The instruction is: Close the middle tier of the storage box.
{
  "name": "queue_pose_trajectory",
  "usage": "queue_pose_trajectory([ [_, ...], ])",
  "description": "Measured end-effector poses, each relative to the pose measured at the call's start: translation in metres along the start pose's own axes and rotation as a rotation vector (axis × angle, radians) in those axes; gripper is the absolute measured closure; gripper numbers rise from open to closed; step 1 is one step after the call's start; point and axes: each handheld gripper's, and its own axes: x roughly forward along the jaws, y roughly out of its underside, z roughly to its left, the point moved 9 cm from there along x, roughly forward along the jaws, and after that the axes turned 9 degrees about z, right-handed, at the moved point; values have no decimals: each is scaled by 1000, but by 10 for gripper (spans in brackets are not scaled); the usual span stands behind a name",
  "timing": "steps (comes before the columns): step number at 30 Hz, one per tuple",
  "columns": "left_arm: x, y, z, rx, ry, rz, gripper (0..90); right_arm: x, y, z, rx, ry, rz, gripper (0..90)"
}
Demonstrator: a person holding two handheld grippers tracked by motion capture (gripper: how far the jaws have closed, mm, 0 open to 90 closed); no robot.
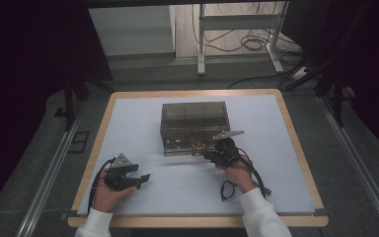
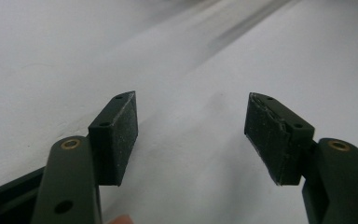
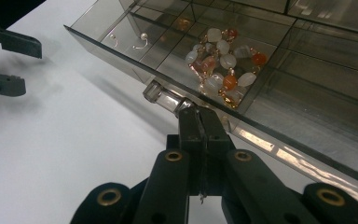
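Note:
A smoky see-through drawer box [image 1: 192,116] stands at the middle of the white mat [image 1: 138,113]. Its bottom drawer [image 3: 121,58] is pulled out toward me. In one compartment lies a bracelet of white and orange beads [image 3: 221,63], and two small hooked earrings [image 3: 142,39] lie in another. My right gripper [image 3: 196,113] is shut on the drawer's clear knob [image 3: 161,95], at the drawer front [image 1: 208,154]. My left gripper [image 2: 191,135] rests low over the mat at the front left [image 1: 145,178], open, with nothing between its pads.
The mat covers a wooden table [image 1: 296,143] whose edges show all around. A loop of black cable [image 1: 227,190] lies on the mat beside my right wrist. Beyond the table are a dark floor, metal rails and a desk frame [image 1: 237,29].

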Motion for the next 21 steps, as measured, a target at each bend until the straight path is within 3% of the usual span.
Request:
queue_pose_trajectory([
  [21, 0, 0, 1, 0, 1, -1, 347, 3, -12, -6, 17, 20, -18, 897],
])
